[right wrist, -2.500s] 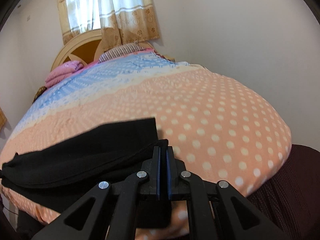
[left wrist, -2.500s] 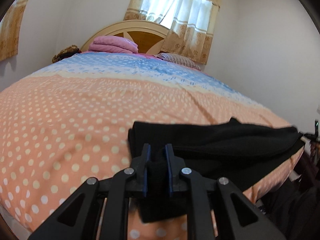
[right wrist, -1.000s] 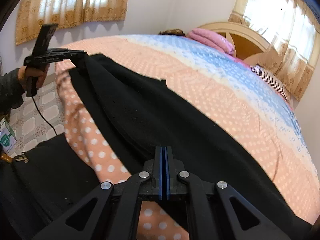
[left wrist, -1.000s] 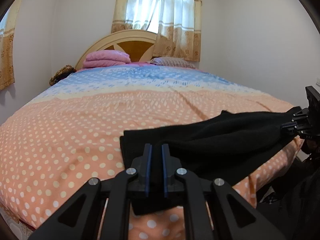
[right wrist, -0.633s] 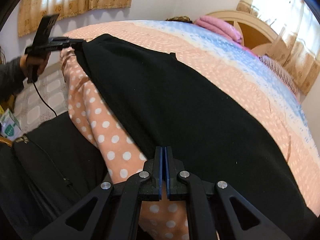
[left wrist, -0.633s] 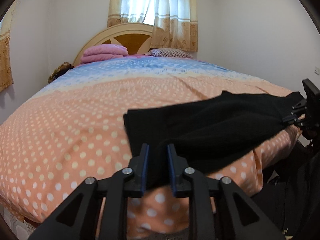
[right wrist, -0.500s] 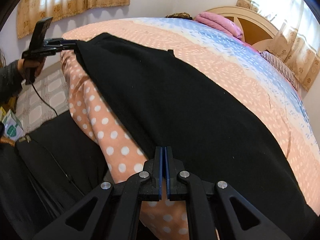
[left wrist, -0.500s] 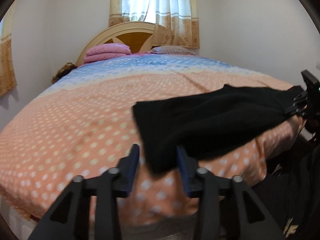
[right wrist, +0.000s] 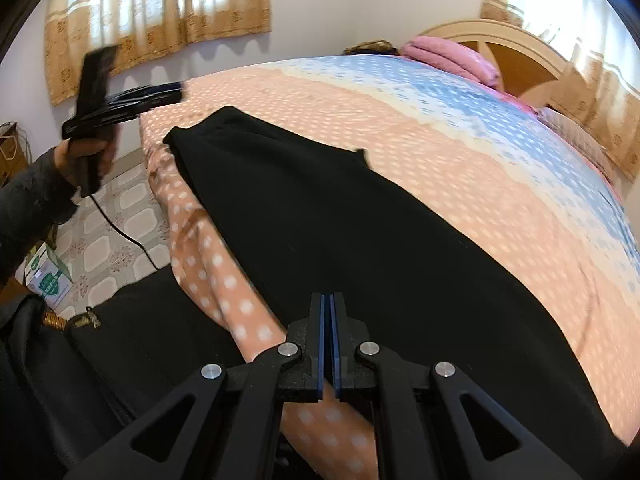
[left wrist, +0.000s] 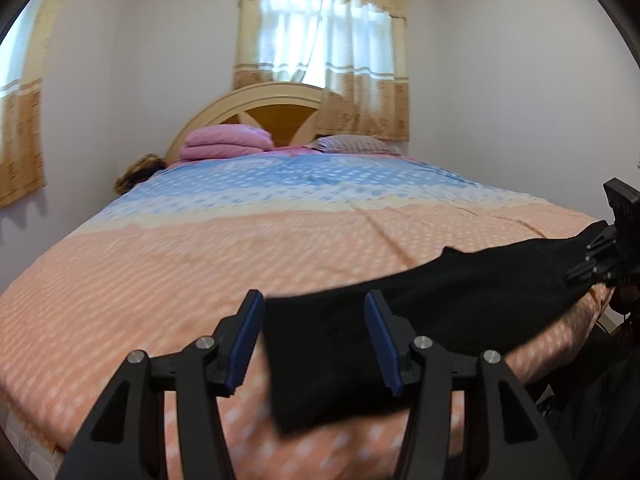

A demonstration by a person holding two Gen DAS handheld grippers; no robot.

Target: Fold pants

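Black pants [left wrist: 420, 312] lie along the near edge of the bed, folded lengthwise; they also show in the right wrist view [right wrist: 360, 220]. My left gripper [left wrist: 314, 340] is open, its jaws wide apart above the pants' left end, holding nothing. In the right wrist view the left gripper [right wrist: 160, 94] hovers above the bed, off the pants' far end. My right gripper [right wrist: 330, 320] is shut with its pads together at the pants' other end; the cloth edge lies against its tips. The right gripper [left wrist: 592, 268] also shows in the left wrist view, at the pants' right end.
The bed [left wrist: 200, 248] has a peach dotted cover [right wrist: 460, 128] turning blue toward the headboard [left wrist: 280, 104]. A pink folded blanket [left wrist: 228, 142] and a pillow [left wrist: 352, 144] lie at the head. Tiled floor [right wrist: 104, 232] and a box [right wrist: 44, 280] are beside the bed.
My left gripper has opened and let go of the pants' end, then lifted away from it. The pants have settled flat on the bed. My right gripper stays shut.
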